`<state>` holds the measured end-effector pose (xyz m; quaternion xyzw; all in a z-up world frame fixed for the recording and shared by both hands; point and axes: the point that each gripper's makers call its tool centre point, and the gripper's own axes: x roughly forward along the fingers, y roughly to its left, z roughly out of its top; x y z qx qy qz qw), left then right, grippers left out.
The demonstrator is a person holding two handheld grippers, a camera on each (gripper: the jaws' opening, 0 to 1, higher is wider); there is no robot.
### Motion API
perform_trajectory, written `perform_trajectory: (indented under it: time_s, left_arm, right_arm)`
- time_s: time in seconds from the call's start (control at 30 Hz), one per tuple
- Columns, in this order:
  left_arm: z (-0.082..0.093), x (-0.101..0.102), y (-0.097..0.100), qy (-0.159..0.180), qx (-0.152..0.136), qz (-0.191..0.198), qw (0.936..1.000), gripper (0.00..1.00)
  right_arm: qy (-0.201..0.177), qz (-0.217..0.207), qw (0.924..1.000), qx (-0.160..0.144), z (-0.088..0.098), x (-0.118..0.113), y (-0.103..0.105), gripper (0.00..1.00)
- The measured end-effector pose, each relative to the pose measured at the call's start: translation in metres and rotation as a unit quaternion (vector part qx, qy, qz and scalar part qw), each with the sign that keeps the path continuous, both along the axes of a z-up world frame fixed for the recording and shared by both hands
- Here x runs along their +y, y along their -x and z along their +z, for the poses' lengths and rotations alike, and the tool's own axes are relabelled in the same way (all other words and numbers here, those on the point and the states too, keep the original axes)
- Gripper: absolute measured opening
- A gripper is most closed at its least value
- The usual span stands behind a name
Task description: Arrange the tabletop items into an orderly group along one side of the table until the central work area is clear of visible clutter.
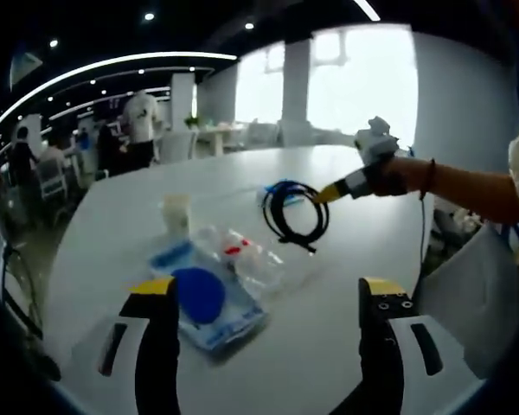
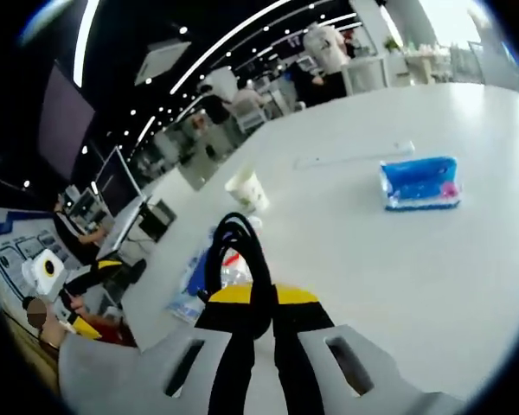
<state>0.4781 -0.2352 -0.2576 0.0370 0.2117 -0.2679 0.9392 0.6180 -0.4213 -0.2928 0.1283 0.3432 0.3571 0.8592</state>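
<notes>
right gripper (image 2: 258,304) jaws clamped on cable coil (image 2: 235,255), frame centre | left gripper (image 1: 268,298) jaws wide, empty | set coil flat by blue pack (image 2: 419,182), desk (image 2: 398,277) edge

People (image 1: 140,121) stand among desks far behind the white table (image 1: 346,285). Monitors (image 2: 112,177) line the workstations. Bright windows (image 1: 355,73) glow beyond.

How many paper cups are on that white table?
1. The paper cup stands upright on the white table, just beyond the clear plastic bags; the right gripper view shows the same cup. Others may be out of frame.
</notes>
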Motion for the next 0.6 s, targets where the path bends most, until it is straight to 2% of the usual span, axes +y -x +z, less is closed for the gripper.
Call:
perform_trajectory:
  time_s: [0.37, 0.6]
  left_arm:
    - [-0.001, 0.003, -0.001, 0.000, 0.003, 0.007, 1.0000, 0.82]
    - [-0.004, 0.008, -0.003, -0.003, 0.007, 0.015, 0.9999, 0.82]
  right_arm:
    - [-0.014, -0.052, 0.9983, 0.019, -0.006, -0.027, -0.029, 0.06]
    - [-0.022, -0.070, 0.9962, 0.046, -0.019, -0.029, -0.035, 0.06]
